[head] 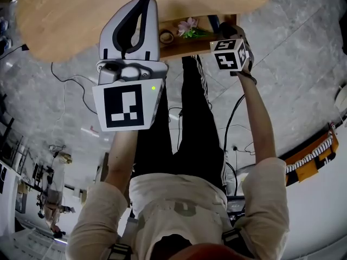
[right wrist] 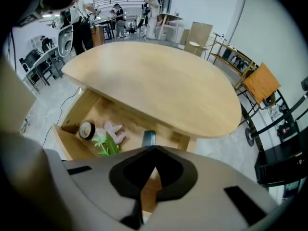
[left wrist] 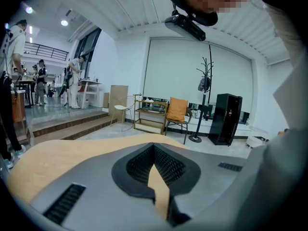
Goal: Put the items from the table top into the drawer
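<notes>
Grey left gripper (left wrist: 154,150), right gripper (right wrist: 154,153): closed, empty.

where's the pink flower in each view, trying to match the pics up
Head view: the pink flower is at top centre, in the open drawer just below the wooden table top.
Left gripper view: not in it.
Right gripper view: the flower is at lower left, in the drawer, right of a tape roll.
Shared landmark: the table top, seen in all three views.
</notes>
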{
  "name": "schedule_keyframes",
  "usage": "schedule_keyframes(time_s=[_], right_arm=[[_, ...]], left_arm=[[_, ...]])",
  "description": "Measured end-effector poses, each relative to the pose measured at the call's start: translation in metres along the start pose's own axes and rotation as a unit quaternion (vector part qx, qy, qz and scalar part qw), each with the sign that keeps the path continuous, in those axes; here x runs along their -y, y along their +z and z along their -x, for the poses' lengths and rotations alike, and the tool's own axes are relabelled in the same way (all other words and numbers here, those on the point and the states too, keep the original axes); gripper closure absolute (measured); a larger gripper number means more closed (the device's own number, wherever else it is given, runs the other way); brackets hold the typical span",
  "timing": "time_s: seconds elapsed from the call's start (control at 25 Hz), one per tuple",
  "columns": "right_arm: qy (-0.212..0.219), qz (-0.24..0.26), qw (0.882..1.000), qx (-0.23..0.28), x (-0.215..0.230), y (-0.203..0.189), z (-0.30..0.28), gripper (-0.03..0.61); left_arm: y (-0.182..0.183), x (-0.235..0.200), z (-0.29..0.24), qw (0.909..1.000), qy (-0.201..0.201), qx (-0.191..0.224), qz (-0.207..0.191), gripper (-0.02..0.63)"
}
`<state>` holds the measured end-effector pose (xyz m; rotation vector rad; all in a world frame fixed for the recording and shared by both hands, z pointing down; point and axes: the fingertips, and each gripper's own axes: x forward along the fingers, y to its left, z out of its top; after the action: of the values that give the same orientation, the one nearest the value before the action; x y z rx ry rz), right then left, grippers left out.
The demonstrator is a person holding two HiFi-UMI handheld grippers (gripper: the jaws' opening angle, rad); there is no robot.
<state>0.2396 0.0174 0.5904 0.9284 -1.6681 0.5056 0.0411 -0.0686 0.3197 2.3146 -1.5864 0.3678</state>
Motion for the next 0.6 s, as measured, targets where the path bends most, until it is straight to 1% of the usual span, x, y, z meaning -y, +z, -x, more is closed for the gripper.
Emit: schedule_keyframes(time_s=[0.08, 0.2, 0.28, 0.36, 0.44, 0.48, 0.6], right_arm=[[-0.011, -0.009, 1.000, 0.021, 0.009, 0.020, 0.013, 0.574], [-0.026, -0.031, 0.997, 0.071, 0.027, 0.068, 0.047, 0.574], [-0.039, -0.042, 0.992, 0.117, 0.038, 0.113, 0.081, 0.574], [-0.055, -0.047, 0.982, 0.176, 0.052, 0.173, 0.126, 0.574], [-0.067, -0.055, 0.966, 0.244, 0.063, 0.233, 0.184, 0.574], [-0.073, -0.060, 0.956, 0.279, 0.067, 0.261, 0.218, 0.574], [-0.087, -0.073, 0.915, 0.388, 0.069, 0.332, 0.332, 0.574]], left_arm=[[0.007, 0.001, 0.001, 0.9999, -0.001, 0.014, 0.008, 0.606], [0.025, 0.004, 0.008, 0.9993, -0.007, 0.034, 0.017, 0.606], [0.042, 0.000, 0.016, 0.9988, -0.007, 0.043, 0.023, 0.606], [0.066, -0.010, 0.023, 0.9982, -0.002, 0.056, 0.023, 0.606], [0.096, -0.020, 0.032, 0.9978, 0.004, 0.064, 0.020, 0.606], [0.114, -0.024, 0.038, 0.9973, 0.009, 0.070, 0.018, 0.606], [0.180, -0.040, 0.062, 0.9936, 0.029, 0.108, 0.015, 0.606]])
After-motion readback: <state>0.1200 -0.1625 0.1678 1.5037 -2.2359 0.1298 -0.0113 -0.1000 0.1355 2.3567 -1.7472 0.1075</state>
